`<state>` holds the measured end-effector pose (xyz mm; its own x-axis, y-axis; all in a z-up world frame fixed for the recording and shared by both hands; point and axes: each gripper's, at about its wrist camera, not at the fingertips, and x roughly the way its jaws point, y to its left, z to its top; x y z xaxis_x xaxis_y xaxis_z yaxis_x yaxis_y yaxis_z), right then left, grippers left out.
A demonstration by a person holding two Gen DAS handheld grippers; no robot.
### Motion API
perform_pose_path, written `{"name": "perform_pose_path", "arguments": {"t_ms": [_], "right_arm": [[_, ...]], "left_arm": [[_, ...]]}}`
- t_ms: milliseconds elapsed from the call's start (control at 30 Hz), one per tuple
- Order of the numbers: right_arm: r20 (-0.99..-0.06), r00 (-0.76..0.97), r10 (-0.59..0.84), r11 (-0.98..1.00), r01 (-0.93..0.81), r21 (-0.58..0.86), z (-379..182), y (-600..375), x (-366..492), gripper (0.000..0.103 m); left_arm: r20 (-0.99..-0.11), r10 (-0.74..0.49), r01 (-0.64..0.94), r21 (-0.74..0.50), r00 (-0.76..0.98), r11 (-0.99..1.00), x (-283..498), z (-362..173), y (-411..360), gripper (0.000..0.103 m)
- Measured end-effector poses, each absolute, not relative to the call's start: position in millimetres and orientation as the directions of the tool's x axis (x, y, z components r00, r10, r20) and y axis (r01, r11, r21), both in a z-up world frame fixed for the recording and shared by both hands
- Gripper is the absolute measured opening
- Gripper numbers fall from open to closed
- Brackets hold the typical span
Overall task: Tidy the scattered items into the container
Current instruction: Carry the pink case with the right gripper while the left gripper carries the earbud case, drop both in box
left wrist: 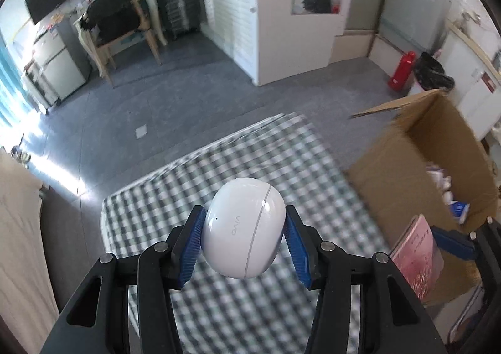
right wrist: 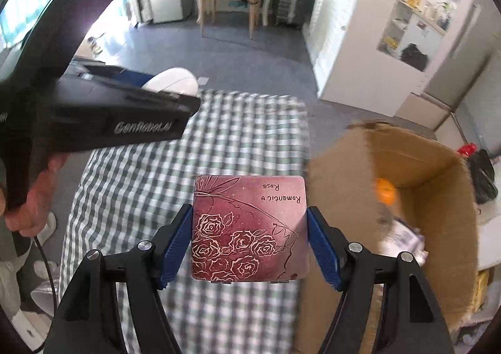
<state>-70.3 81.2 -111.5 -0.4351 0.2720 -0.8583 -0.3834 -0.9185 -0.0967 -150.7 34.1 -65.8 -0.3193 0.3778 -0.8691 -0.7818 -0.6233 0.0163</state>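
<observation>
Left gripper is pinching a white vivo earbud case, blue ribbed pads pressed on both sides of it, case held in the air above the green-and-white checked cloth. Case is shut, seam line running top to bottom, logo facing the camera. Right gripper is clamped on a dark red square tin with rose line art and the words "Romantic Rose", lid up, text upside down from this view; pads touch its left and right edges. The tin hangs over the right edge of the checked cloth, just beside the open cardboard box. The box stands to the right of the cloth, flaps up, with some blurred white and blue items inside and an orange blur I cannot identify. In the right wrist view the left gripper body, marked GenRobot.AI, is at upper left with the person's hand on its grip and the white case peeking past its tip. Both views are motion-blurred over cloth and box. Background: wooden chair, red fire extinguisher, grey carpet floor.
</observation>
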Motion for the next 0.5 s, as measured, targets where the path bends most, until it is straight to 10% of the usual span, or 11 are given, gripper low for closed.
{"name": "perform_pose_path", "arguments": {"t_ms": [500], "right_arm": [[-0.819, -0.364, 0.443, -0.767, -0.627, -0.137, -44.0, 241.7, 65.9, 0.071]], "left_arm": [[-0.836, 0.514, -0.917, -0.035, -0.191, -0.397, -11.4, -12.1, 229.5, 0.052]]}}
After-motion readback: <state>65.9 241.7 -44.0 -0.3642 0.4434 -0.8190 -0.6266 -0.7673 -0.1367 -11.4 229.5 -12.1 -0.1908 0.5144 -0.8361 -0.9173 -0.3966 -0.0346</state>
